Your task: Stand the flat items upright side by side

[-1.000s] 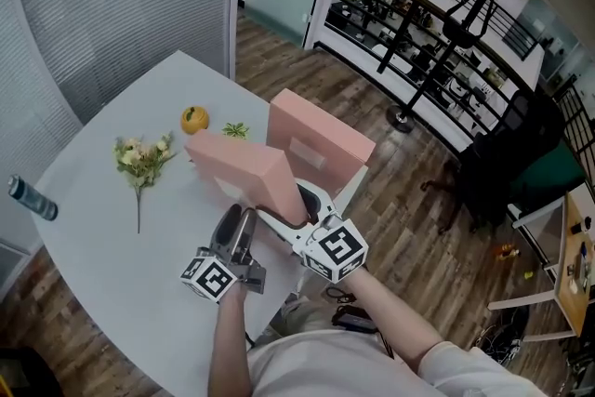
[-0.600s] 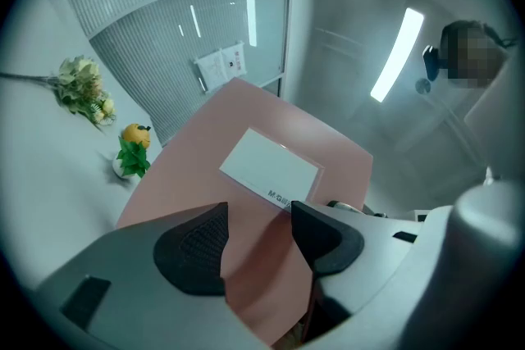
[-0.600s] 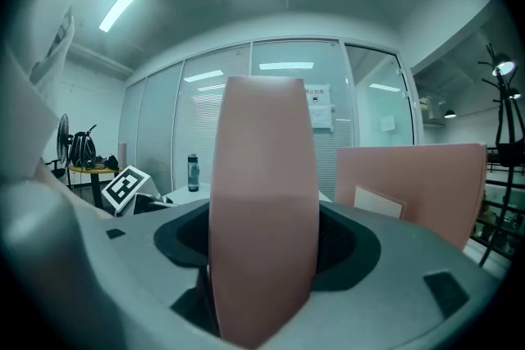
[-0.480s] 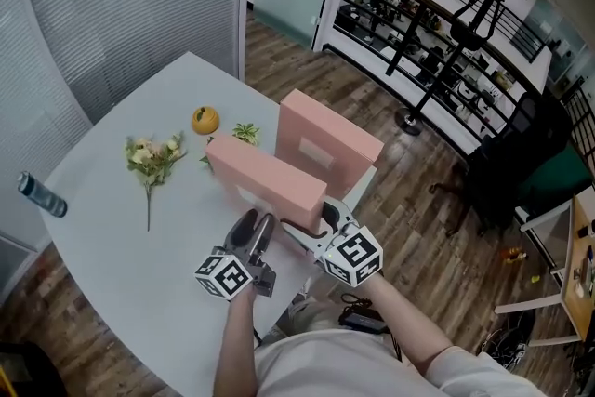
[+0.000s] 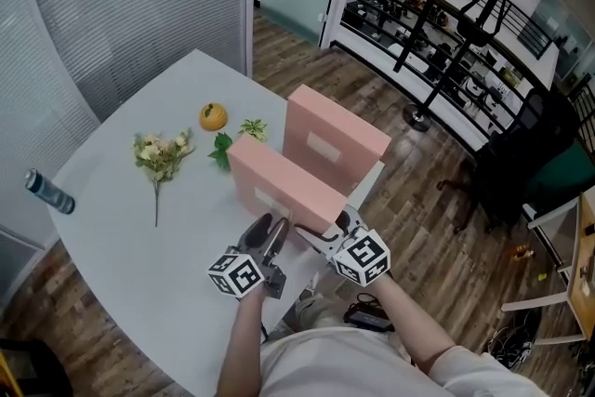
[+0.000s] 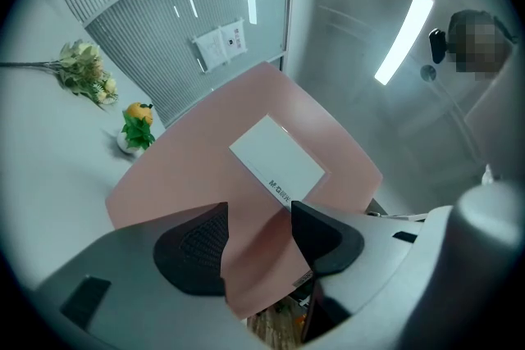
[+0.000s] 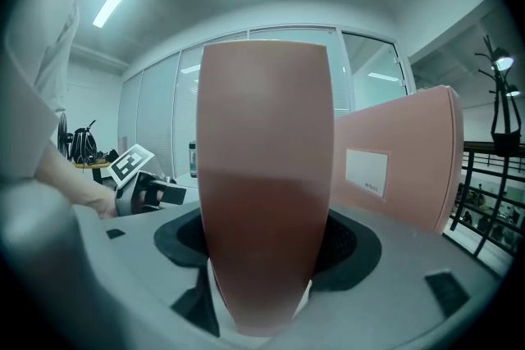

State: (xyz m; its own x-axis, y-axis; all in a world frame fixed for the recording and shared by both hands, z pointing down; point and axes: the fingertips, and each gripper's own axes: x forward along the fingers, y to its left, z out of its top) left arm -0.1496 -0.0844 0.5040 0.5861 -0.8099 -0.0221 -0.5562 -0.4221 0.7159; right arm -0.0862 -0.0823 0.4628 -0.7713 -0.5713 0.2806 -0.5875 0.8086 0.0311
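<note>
The near pink box (image 5: 279, 186) stands on edge at frame centre on the white table (image 5: 121, 265). It is flat, matte and rectangular, with a white label. The right gripper (image 5: 321, 232) is clamped across its narrow edge. The left gripper (image 5: 270, 232) has its jaws wide, with the box's lower corner between them; pad contact cannot be determined. The second pink box (image 5: 330, 139) stands upright just beyond, nearly parallel. To the upper left lie an orange fruit (image 5: 213, 116), a green sprig (image 5: 232, 144) and a flower stem (image 5: 163, 153).
</note>
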